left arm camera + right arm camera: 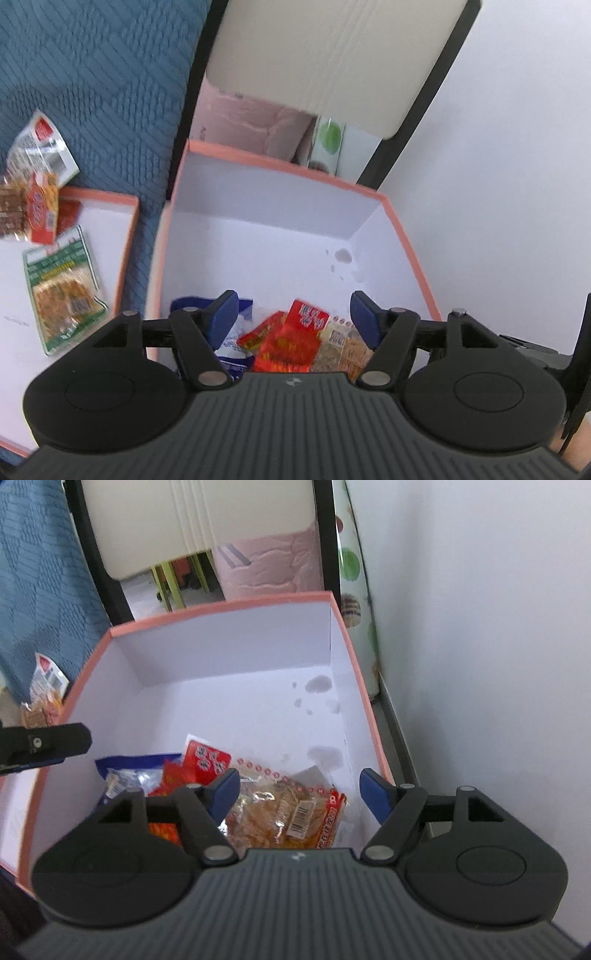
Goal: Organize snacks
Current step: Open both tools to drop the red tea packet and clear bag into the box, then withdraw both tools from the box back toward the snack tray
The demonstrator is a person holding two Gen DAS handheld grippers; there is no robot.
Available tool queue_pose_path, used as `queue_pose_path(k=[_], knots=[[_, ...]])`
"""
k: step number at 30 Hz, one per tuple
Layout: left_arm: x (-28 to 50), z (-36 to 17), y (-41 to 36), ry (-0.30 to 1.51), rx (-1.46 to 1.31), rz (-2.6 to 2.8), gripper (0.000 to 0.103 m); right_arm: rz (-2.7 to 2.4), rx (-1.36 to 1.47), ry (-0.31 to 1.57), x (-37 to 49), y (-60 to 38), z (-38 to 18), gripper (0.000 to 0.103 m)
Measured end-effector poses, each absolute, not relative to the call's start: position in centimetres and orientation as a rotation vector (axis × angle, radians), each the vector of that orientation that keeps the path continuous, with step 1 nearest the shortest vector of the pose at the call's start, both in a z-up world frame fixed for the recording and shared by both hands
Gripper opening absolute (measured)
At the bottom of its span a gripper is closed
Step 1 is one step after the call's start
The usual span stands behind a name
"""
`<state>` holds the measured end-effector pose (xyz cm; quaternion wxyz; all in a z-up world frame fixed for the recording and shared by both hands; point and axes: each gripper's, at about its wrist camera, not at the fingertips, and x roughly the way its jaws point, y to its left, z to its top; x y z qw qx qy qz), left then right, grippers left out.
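Both grippers hang over the big box (236,646) with the salmon-pink rim, tilted down into it. The left gripper (293,317) has its blue-padded jaws spread wide, nothing pinched between them. Just below and ahead of it, on the white floor of the box, lies a red snack packet (295,339), with a blue-and-white packet (236,332) under the left pad and a clear packet of pale strips (343,350) towards the right pad.

The right gripper (299,794) is spread just as wide, jaws empty. Directly beneath it sits a clear packet of orange-brown snack with a barcode (291,812); to its left are the red packet (205,762) and the blue-and-white one (136,771). Beyond the right pad, grey stains (317,685) mark the box floor. The tip of the left gripper pokes in over the box's left rim in the right wrist view.

Off to the left of the left gripper, the box lid (122,229) lies upside down on a blue quilted surface (92,74). A green-bordered packet (62,291) rests in it, and an orange packet (40,206) and a clear white-labelled one (40,147) overlap its far edge. A white wall (480,664) stands to the right of both grippers.
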<state>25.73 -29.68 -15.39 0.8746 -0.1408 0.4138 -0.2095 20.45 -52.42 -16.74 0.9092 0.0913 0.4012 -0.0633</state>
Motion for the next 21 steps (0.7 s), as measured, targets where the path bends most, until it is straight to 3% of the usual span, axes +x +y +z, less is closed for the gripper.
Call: queue_pose_path(k=[11,21], knots=[[21.8,-9.1,-25.7,0.679,-0.274,-0.440,0.072,-0.113,0.205,0.699,17.3,-50.5,-11.3,0.073],[18.7,-6.9,-21.4,0.586,-0.259,-0.427,0.072,-0.079,0.174,0.624,14.9,-46.6,-7.9,0.073]])
